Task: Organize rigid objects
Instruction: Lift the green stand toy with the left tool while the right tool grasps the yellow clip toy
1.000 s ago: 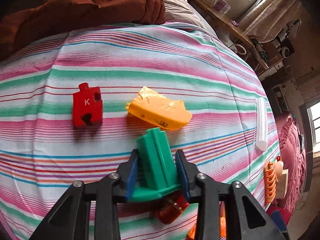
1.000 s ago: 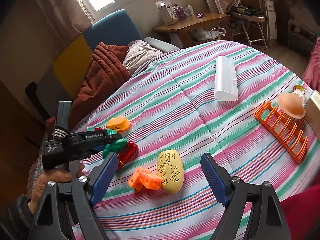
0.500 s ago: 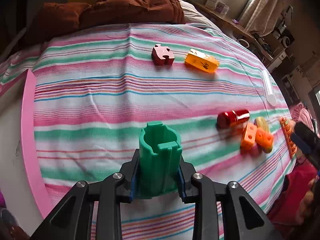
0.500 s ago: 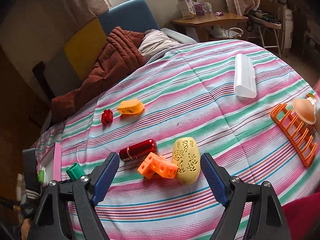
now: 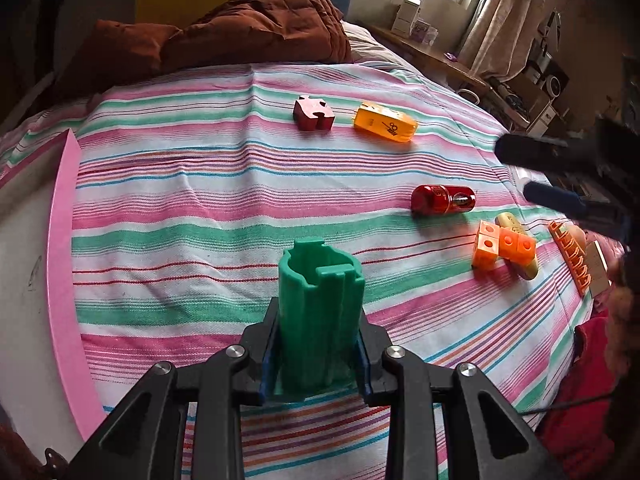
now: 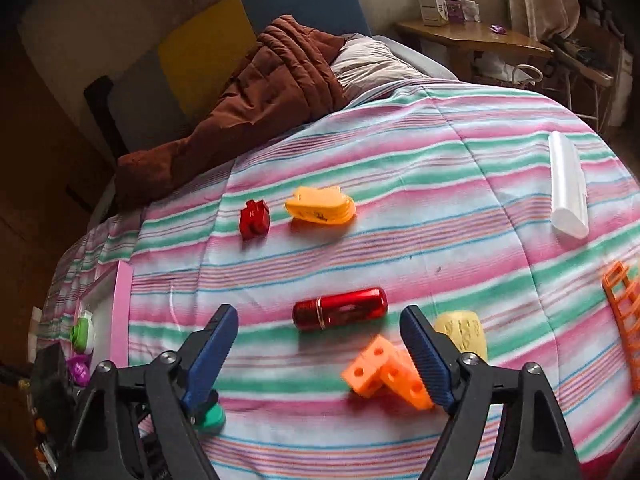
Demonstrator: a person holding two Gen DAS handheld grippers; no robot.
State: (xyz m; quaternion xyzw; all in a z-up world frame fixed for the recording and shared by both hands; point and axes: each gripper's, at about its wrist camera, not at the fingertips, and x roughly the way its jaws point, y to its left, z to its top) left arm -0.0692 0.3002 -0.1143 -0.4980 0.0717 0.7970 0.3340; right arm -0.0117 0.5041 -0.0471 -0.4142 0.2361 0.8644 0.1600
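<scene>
My left gripper [image 5: 318, 312] is shut on a green ribbed plastic piece [image 5: 320, 292], held upright above the striped bedspread near a pink-rimmed tray [image 5: 62, 240]. My right gripper [image 6: 318, 316] hangs over the bed with its jaws opening. A red cylinder [image 6: 340, 308] lies on the cloth in the gap beyond its fingers, and the pads do not touch it. Orange linked cubes [image 6: 384, 372] and a yellow perforated oval [image 6: 464, 330] lie by the right finger. Farther back are a red puzzle piece [image 6: 254, 218] and an orange-yellow flat piece [image 6: 320, 206].
A white long case [image 6: 566, 184] and an orange rack [image 6: 626, 316] lie at the bed's right side. The tray at the left holds small green and purple items [image 6: 82, 334]. A brown quilt [image 5: 248, 28] is bunched at the head of the bed.
The left gripper carried the green piece leftward, away from the other toys and towards the pink tray. The right gripper swung left, so the red cylinder now sits between its fingers.
</scene>
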